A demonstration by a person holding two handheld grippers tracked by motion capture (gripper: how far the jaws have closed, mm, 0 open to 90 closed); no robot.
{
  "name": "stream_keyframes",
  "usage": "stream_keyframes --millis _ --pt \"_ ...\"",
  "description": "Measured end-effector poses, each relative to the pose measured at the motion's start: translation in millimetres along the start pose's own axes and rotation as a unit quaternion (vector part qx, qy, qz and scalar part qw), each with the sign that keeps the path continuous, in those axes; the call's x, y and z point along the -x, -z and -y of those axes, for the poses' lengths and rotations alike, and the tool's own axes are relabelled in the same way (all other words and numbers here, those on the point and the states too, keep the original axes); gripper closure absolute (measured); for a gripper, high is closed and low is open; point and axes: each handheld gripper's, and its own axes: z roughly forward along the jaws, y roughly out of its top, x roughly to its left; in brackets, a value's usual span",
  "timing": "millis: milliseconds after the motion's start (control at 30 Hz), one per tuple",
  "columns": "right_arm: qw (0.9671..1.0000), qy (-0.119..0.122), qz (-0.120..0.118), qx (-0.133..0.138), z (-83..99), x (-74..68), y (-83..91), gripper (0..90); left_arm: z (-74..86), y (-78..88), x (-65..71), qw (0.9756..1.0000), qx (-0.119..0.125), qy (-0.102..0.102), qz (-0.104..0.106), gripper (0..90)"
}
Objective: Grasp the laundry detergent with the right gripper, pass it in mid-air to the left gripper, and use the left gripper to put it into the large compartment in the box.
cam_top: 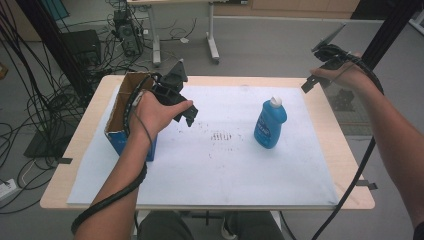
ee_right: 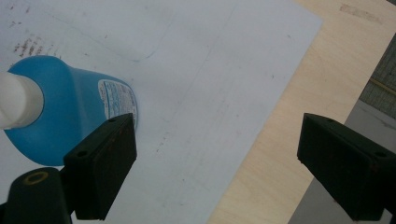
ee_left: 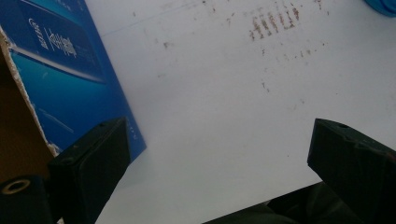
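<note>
Bottle (cam_top: 270, 123) upright on sheet (cam_top: 210, 165) — both grippers' jaws apart, empty.

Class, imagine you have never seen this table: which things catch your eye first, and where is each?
The blue bottle with a white cap stands upright right of centre on the white sheet. An open blue cardboard box sits at the sheet's left edge. The left tool hovers open beside that box; the right tool is raised over the table's far right corner.

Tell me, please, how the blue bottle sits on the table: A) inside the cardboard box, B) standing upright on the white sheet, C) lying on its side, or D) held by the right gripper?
B: the blue bottle stands upright on the white sheet, cap up, apart from the cardboard box and both grippers.
</note>
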Motion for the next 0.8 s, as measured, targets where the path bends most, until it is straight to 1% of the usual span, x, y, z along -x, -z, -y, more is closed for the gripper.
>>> stream_keyframes --millis 167,333,433,500,700,733,767,800 --pt "1.0 0.002 -0.002 0.0 1.1 1.3 -0.3 11.5 -0.1 -0.5 0.9 1.0 -0.001 0.0 -0.001 6.5" --pt "1.0 0.008 -0.002 0.004 4.0 2.1 -0.7 11.0 -0.1 -1.0 1.6 1.0 -0.005 -0.005 -0.002 6.4" --pt "0.9999 0.011 -0.004 0.004 6.1 1.9 -1.6 10.3 0.5 -0.8 2.4 1.0 -0.002 -0.003 0.0 6.4" --pt "0.9998 0.009 -0.01 0.017 8.1 2.8 -1.0 10.4 -0.1 -1.0 2.1 1.0 0.001 -0.003 0.002 6.4" --pt "0.9995 0.014 -0.016 0.023 16.7 0.7 -1.2 10.1 -0.1 -1.7 4.5 1.0 0.002 -0.005 0.004 6.4" --pt "0.9993 0.015 -0.017 0.029 21.6 -0.2 -0.8 9.2 -0.1 -3.0 6.4 1.0 0.001 -0.007 0.004 6.4" --pt "0.9993 0.015 -0.017 0.029 21.6 -0.2 -0.8 9.2 -0.1 -3.0 6.4 1.0 0.001 -0.007 0.004 6.4" --pt "0.999 0.018 -0.019 0.037 27.4 -1.7 -0.4 9.0 -0.2 -4.2 7.7 0.9999 -0.001 -0.009 0.004 6.4"
